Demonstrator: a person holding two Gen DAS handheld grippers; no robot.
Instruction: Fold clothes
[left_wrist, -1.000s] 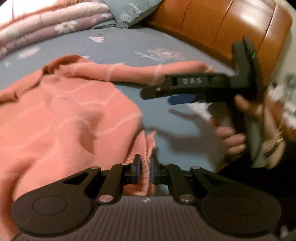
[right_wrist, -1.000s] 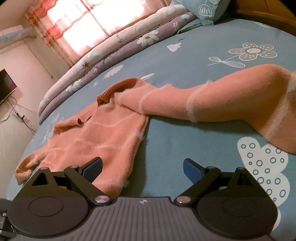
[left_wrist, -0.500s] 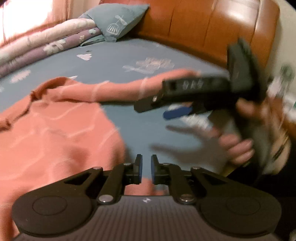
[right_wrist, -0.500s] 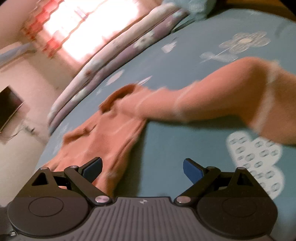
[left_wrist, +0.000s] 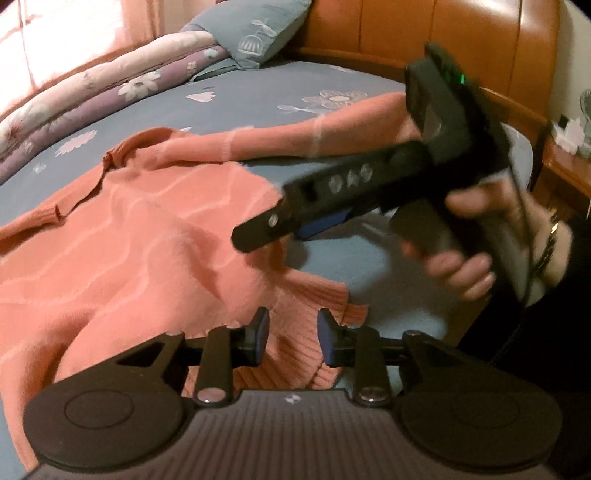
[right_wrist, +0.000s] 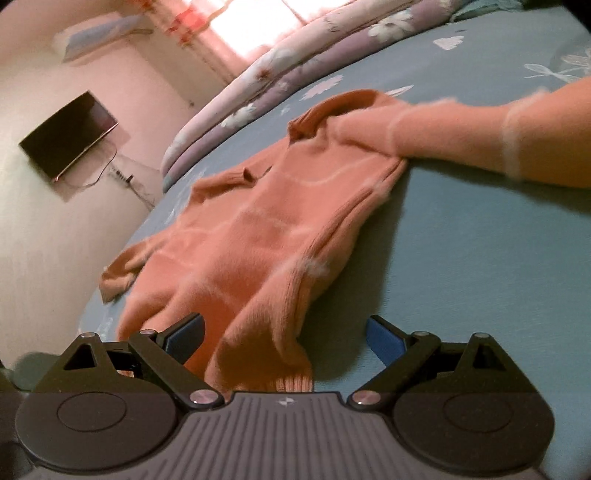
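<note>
one salmon sweater (left_wrist: 140, 236), left claw (left_wrist: 291, 338) opening — unpinched

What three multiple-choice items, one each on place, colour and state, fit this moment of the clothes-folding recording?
1. Where does the sweater lie?
A. On the bed sheet
B. On a chair
C. On the floor

2. What colour is the sweater?
A. Dark green
B. Salmon pink with pale stripes
C. Black

3. How do the jaws of the right gripper stand?
A. Clamped on a pillow
B. Shut on the sweater's collar
C. Wide apart, with the sweater's hem edge low between them

Answers:
1. A, since the garment is spread over the blue flowered sheet in both wrist views.
2. B, as the knit reads salmon pink with thin pale lines across it.
3. C, because the right wrist view shows both blue pads far apart with nothing pressed between them.
</note>
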